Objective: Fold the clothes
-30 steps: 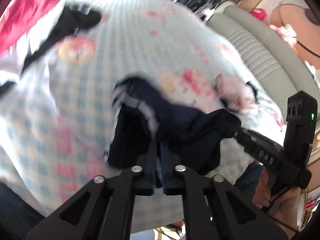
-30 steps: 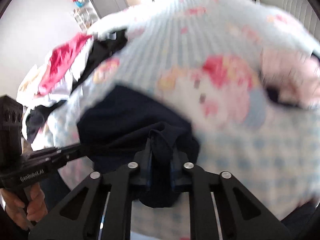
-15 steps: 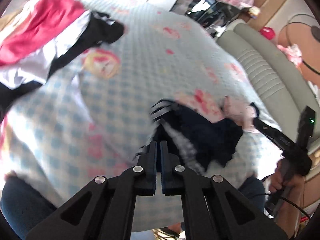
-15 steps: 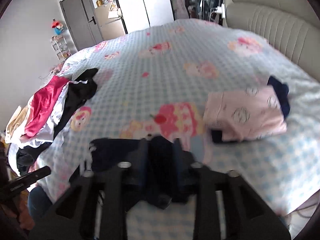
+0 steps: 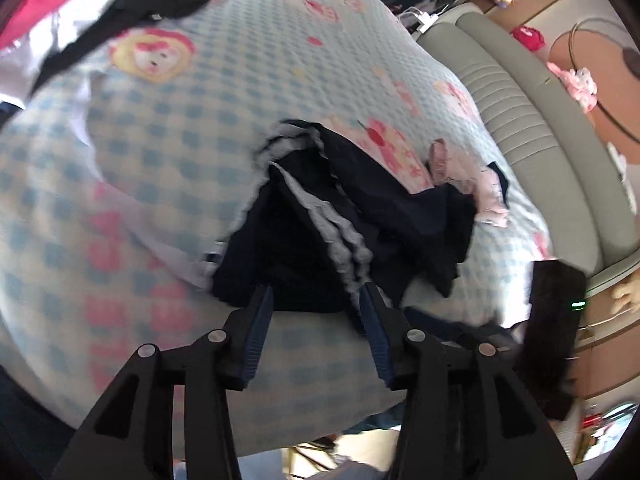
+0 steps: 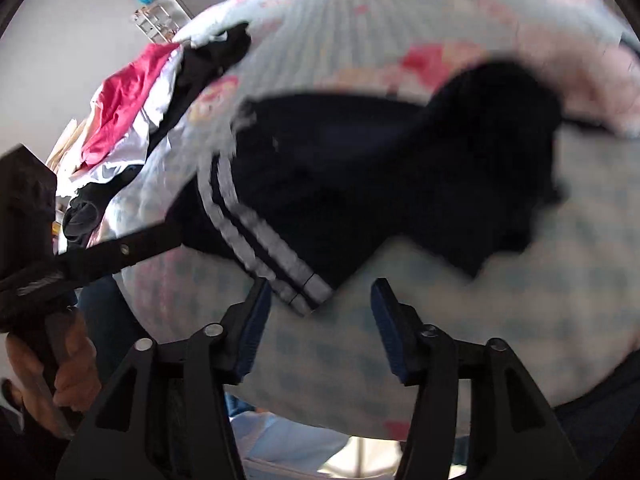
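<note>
A navy garment with white side stripes [image 5: 340, 216] [image 6: 360, 168] lies crumpled on the bed near its front edge. My left gripper [image 5: 316, 300] stands open just before the garment's near hem, nothing clamped between its blue pads. The right gripper [image 6: 320, 292] is open too, with the striped corner of the garment just beyond its fingertips. A folded pink garment [image 5: 460, 176] [image 6: 592, 80] rests right behind the navy one, partly overlapped by it. The left gripper's body shows in the right wrist view, held by a hand [image 6: 60, 364].
The bed [image 5: 168, 152] has a blue-checked cover with cartoon prints. A pile of red, white and black clothes [image 5: 80, 12] [image 6: 132, 112] lies at its far left. A grey padded headboard [image 5: 532, 120] runs along the right. Shelves and a door [image 6: 160, 20] stand beyond.
Both grippers were shut on the navy garment and carried it; now both have opened and let it drop onto the bed, where it lies in front of them.
</note>
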